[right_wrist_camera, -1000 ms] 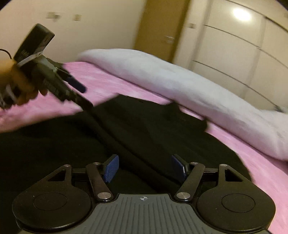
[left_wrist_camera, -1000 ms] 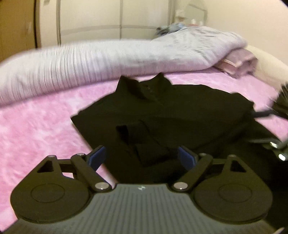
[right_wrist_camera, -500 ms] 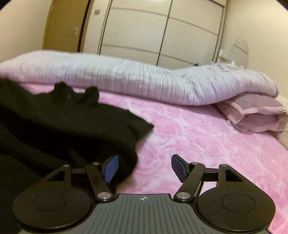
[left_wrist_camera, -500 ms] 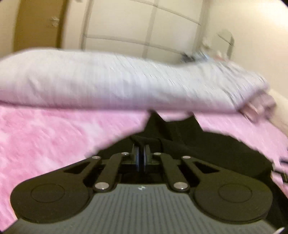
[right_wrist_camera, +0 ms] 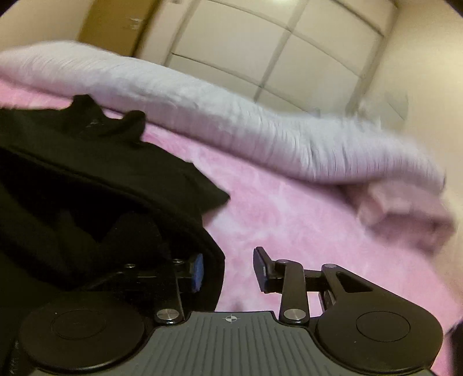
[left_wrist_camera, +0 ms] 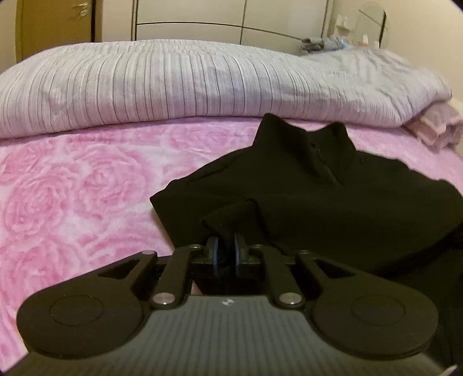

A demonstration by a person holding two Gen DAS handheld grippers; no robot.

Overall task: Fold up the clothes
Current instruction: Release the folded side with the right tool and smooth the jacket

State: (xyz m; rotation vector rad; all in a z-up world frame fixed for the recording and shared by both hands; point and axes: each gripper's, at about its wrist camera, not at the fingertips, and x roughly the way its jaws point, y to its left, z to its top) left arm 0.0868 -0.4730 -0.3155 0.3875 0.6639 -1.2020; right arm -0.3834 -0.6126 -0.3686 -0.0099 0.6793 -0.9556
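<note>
A black zip-neck sweater (left_wrist_camera: pixel 332 202) lies on the pink rose-patterned bed cover (left_wrist_camera: pixel 72 202), collar toward the far side. My left gripper (left_wrist_camera: pixel 227 253) is shut on the ribbed sleeve cuff (left_wrist_camera: pixel 228 219), which lies folded over the sweater's body. In the right wrist view the same sweater (right_wrist_camera: pixel 101 173) fills the left side. My right gripper (right_wrist_camera: pixel 228 272) is open, with a thick folded edge of the sweater (right_wrist_camera: pixel 211 260) draped between its fingers beside the left pad (right_wrist_camera: pixel 197 273). The right pad (right_wrist_camera: pixel 259 270) hangs over bare cover.
A rolled striped lilac duvet (left_wrist_camera: pixel 202 86) runs across the far side of the bed. Pink folded bedding (left_wrist_camera: pixel 434 127) sits at the far right. White wardrobe doors (right_wrist_camera: pixel 289 49) and a wooden door (left_wrist_camera: pixel 58 26) stand behind.
My left gripper went from open to shut on the sleeve cuff and holds it over the sweater. My right gripper swung right to the sweater's right edge and narrowed, still open.
</note>
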